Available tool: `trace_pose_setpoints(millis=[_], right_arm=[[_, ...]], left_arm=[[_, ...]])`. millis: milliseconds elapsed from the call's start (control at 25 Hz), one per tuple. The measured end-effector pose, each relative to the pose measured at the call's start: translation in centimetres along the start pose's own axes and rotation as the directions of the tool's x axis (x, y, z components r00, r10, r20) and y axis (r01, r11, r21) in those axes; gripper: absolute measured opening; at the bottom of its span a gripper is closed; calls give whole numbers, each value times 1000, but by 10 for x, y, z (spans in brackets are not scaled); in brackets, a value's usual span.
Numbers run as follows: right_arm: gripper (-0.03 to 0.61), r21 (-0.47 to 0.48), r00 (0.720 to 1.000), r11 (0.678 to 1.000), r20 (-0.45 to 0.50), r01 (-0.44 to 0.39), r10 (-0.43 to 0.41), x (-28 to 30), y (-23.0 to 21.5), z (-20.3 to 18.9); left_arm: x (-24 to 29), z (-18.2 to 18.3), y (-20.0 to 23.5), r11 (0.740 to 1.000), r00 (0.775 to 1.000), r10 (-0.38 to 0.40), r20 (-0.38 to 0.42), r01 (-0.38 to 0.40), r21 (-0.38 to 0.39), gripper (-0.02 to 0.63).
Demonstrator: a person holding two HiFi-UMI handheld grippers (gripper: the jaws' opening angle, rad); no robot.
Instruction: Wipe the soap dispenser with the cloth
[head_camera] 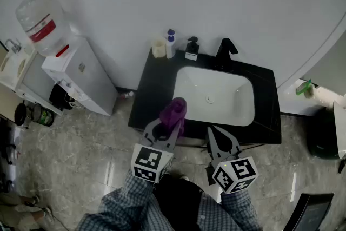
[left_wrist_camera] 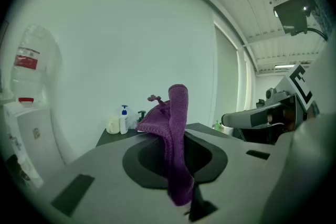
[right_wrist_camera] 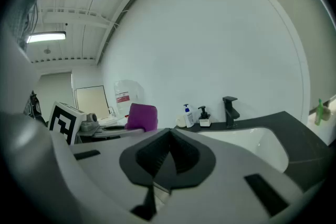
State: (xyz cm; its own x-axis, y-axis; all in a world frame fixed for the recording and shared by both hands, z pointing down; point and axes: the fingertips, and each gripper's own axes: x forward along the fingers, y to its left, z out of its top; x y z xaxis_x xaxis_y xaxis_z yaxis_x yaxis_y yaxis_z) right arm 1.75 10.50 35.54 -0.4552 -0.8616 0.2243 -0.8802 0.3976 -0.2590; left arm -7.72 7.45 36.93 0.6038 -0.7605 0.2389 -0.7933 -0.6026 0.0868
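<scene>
Two pump bottles stand at the back of the black counter (head_camera: 157, 89): a white one with a blue pump (head_camera: 171, 43) (left_wrist_camera: 124, 120) (right_wrist_camera: 187, 115) and a small black-pump soap dispenser (head_camera: 191, 48) (right_wrist_camera: 202, 117). My left gripper (head_camera: 173, 128) (left_wrist_camera: 177, 136) is shut on a purple cloth (head_camera: 175, 111) (left_wrist_camera: 176, 134), which sticks up between the jaws over the counter's front edge. The right gripper (head_camera: 213, 131) (right_wrist_camera: 168, 134) hovers at the front edge too, shut with nothing in it. Both grippers are well short of the bottles.
A white basin (head_camera: 213, 96) fills the counter's middle, with a black faucet (head_camera: 225, 50) (right_wrist_camera: 230, 110) behind it. A cream cup (head_camera: 158, 49) stands left of the bottles. A water cooler (head_camera: 65, 57) stands left of the counter; a green bottle (head_camera: 304, 87) sits on a ledge at right.
</scene>
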Motion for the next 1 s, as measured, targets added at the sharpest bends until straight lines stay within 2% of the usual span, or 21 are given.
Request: trace_pose_setpoints(millis=[720, 1000], right_arm=[[18, 19, 1000, 1000, 17, -7, 7, -2, -3, 3], [18, 12, 999, 1000, 33, -25, 24, -12, -7, 7]], left_arm=[[1, 3, -1, 1000, 1000, 7, 1, -7, 0, 60], [-3, 8, -14, 1000, 1000, 24, 12, -25, 14, 60]])
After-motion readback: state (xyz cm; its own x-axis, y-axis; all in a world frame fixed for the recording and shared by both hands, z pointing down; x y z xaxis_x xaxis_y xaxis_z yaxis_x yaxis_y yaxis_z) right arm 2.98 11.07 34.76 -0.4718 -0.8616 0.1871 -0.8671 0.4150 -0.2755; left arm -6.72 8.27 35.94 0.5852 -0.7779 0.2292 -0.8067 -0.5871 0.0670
